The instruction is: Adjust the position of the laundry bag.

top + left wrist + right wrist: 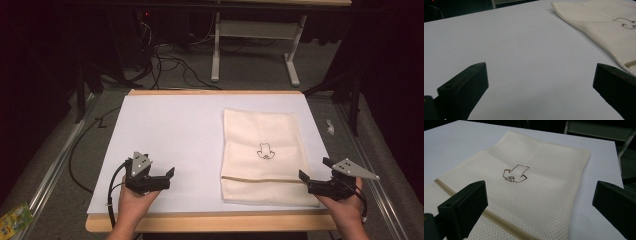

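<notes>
A cream mesh bag (pixel 255 130) lies flat on the right half of the white table (pixel 170 130), with a small brown outline drawing (pixel 265 151) at its middle and a tan zipper (pixel 260 179) across its near end. My right gripper (pixel 313 167) is at the bag's near right corner, jaws wide open and pointing left over its edge, nothing between them. In the right gripper view the mesh bag (pixel 536 195) and zipper (pixel 494 218) spread ahead of the right gripper (pixel 540 182). My left gripper (pixel 167 180) is open over bare table to the left of the bag (pixel 604 17).
The table's wooden front edge (pixel 210 222) runs just before both hands. Beyond the far edge the dark floor holds loose cables (pixel 170 65) and a white desk frame (pixel 255 30). A green and yellow packet (pixel 12 220) lies on the floor at the bottom left.
</notes>
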The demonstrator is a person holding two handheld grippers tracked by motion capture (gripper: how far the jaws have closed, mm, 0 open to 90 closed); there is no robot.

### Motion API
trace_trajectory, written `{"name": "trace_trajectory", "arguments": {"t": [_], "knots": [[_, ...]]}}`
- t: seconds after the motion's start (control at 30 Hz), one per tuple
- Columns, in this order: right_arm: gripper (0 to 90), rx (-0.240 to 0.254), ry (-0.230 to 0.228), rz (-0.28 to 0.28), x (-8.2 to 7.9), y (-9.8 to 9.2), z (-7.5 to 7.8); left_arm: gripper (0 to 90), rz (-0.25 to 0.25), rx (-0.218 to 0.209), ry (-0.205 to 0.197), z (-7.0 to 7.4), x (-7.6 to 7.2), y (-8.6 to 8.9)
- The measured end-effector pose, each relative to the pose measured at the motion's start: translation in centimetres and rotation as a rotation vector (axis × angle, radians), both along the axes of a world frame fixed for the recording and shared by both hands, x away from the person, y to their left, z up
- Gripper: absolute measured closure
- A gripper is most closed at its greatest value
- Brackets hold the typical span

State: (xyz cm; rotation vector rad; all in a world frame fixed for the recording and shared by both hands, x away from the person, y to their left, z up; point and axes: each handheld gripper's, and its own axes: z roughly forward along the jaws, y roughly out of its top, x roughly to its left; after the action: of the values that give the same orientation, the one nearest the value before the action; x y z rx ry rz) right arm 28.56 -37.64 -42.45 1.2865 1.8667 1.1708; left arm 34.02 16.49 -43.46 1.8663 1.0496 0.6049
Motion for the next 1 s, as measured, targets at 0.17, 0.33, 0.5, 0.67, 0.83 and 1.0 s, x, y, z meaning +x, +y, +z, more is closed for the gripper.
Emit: {"name": "trace_trajectory", "arguments": {"t": [0.17, 0.33, 0.5, 0.67, 0.83, 1.0], "knots": [[0.2, 0.001, 0.003, -0.004, -0.1, -0.1, 0.0, 0.6, 0.0, -0.002, 0.003, 0.0, 0.1, -0.1], [0.2, 0.007, 0.011, -0.011, 0.0, -0.2, -0.1, 1.1, -0.01, -0.012, 0.02, -0.1, 0.3, -0.6], [0.3, 0.003, 0.014, -0.004, 0.1, 0.0, -0.1, 4.5, -0.041, -0.012, 0.024, -0.1, 0.5, -2.1], [0.5, 0.013, 0.017, -0.002, 0.1, 0.0, -0.1, 11.4, -0.076, -0.035, 0.049, -0.2, 1.6, -4.3], [1.1, 0.024, 0.016, -0.001, 0.1, -0.1, 0.1, 29.4, -0.11, -0.041, 0.049, -0.3, 2.6, -6.5], [1.8, 0.028, 0.008, 0.005, 0.2, -0.1, 0.1, 46.0, -0.148, -0.093, 0.079, -1.1, 5.2, -11.2]]}}
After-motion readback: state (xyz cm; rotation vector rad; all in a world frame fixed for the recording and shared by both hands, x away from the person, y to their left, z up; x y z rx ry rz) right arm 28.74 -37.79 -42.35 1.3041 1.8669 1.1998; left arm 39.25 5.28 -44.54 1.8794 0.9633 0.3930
